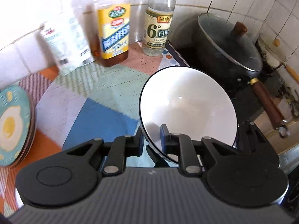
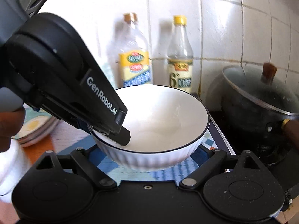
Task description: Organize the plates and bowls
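Left gripper [image 1: 152, 140] fingers pinch the white bowl's [image 1: 186, 100] rim; right gripper's fingers unseen.

Glossy ceramic bowl [image 1: 186, 104]; matt plastic tool [image 1: 152, 141]

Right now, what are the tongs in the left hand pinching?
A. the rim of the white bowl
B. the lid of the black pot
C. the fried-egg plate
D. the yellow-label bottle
A: the left tongs are shut on the rim of the white bowl, one finger inside it and one outside, and the bowl hangs clear of the mat.
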{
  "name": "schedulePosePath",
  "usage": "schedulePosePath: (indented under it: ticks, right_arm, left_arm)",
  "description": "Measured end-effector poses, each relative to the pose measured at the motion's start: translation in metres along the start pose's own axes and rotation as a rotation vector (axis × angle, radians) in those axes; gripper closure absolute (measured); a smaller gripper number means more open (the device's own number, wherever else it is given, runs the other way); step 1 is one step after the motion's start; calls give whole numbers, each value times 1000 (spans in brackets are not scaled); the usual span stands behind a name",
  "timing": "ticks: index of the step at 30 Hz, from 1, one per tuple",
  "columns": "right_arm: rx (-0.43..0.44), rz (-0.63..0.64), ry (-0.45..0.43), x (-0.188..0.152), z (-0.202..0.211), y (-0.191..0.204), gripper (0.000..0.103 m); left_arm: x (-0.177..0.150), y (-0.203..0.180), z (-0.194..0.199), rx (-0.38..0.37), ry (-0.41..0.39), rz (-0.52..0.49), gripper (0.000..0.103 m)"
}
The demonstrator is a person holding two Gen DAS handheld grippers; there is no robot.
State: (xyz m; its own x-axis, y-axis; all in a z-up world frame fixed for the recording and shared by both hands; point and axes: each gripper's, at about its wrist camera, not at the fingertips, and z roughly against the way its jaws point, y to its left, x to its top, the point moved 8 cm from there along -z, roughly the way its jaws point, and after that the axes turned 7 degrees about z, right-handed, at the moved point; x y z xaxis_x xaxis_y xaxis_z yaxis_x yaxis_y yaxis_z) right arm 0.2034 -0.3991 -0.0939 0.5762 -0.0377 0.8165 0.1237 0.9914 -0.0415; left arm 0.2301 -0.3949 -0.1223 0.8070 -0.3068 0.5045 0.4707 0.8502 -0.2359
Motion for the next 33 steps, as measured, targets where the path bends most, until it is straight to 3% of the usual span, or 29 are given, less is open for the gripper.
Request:
schedulePosePath:
  ticks: [13,18,26,33]
  right_arm:
    - [60,34,-36,10,71,81,7]
    - [46,52,-83,13,93,117,7]
    - [91,96,-94,18,93,166,7]
    - [149,104,-48,12,83,206,7]
  left_arm:
    - [-47,50,92,32,-8,-9,87]
    - [-59,75,116,32,-29,8,87]
    - [-75,128,136,21,-17,50,86]
    - [-86,167,131,47,22,80,86]
